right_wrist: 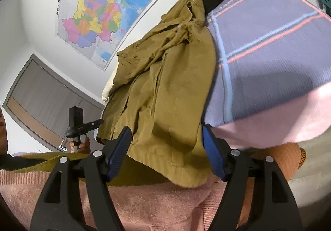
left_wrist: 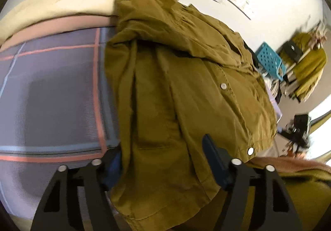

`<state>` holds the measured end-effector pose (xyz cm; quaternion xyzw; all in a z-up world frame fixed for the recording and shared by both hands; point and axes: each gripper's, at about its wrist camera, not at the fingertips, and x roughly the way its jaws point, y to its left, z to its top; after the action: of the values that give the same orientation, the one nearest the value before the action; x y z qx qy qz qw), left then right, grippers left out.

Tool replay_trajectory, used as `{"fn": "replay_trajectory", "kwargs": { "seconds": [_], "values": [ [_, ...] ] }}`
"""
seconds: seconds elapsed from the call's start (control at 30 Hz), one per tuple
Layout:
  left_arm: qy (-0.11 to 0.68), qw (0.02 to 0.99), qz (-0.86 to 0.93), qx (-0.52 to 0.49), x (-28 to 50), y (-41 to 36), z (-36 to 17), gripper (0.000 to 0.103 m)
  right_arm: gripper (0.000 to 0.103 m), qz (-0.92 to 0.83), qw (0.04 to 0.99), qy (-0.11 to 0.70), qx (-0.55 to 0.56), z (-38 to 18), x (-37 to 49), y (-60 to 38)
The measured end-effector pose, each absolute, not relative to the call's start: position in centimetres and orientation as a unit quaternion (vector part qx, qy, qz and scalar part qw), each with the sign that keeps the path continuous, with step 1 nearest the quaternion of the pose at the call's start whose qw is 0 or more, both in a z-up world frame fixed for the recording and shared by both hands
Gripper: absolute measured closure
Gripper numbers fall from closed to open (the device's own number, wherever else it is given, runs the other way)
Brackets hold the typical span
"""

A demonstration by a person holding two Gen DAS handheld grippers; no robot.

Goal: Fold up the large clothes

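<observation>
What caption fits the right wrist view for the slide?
Right gripper, jaws open around the hem of an olive jacket draped on a plaid bed, wall map behind.

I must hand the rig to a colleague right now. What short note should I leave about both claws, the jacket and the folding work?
Left claw: jaws wide open, the olive jacket drapes between the fingers, not clamped.
Right claw: also open, the jacket's hem hangs between its fingers, no grip.
Jacket: bunched in a loose heap on the plaid bed cover, hem toward the person, cream pillow behind it.
Done: jacket is on the bed, nothing more can be told.
Left: no neat fold shows yet. Probably grip the hem with both claws, spread it flat, then fold.
</observation>
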<state>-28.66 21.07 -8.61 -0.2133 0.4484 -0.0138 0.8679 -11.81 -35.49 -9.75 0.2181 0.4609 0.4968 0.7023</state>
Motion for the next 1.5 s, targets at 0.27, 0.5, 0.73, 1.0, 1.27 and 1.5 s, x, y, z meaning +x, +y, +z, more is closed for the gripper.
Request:
{"fn": "replay_trajectory", "kwargs": {
  "seconds": [0.27, 0.5, 0.73, 1.0, 1.27, 1.5],
  "values": [
    [0.451, 0.863, -0.014, -0.227, -28.8, 21.5, -8.3, 0.022, 0.018, 0.476, 0.703, 0.495, 0.183, -12.2, -12.4, -34.6],
    [0.447, 0.869, -0.011, -0.213, -28.9, 21.0, -8.3, 0.061, 0.059, 0.544, 0.663, 0.467, 0.216, -12.3, -13.2, -33.2],
    [0.416, 0.882, -0.022, -0.219, -29.8, 21.2, -6.3, 0.064, 0.093, 0.606, 0.675, 0.362, 0.215, -5.2, -14.7, -34.5],
    [0.437, 0.865, -0.032, -0.246, -30.4, 21.5, -8.7, 0.035, 0.054, 0.587, 0.655, 0.424, 0.215, -8.5, -12.9, -31.3],
    [0.44, 0.87, -0.024, -0.222, -29.9, 20.5, -8.8, 0.06, 0.033, 0.566, 0.675, 0.42, 0.219, -8.5, -13.4, -31.3],
    [0.438, 0.863, -0.023, -0.251, -30.5, 21.9, -8.9, 0.043, 0.029, 0.558, 0.674, 0.43, 0.223, -9.5, -13.4, -31.8]
  ]
}}
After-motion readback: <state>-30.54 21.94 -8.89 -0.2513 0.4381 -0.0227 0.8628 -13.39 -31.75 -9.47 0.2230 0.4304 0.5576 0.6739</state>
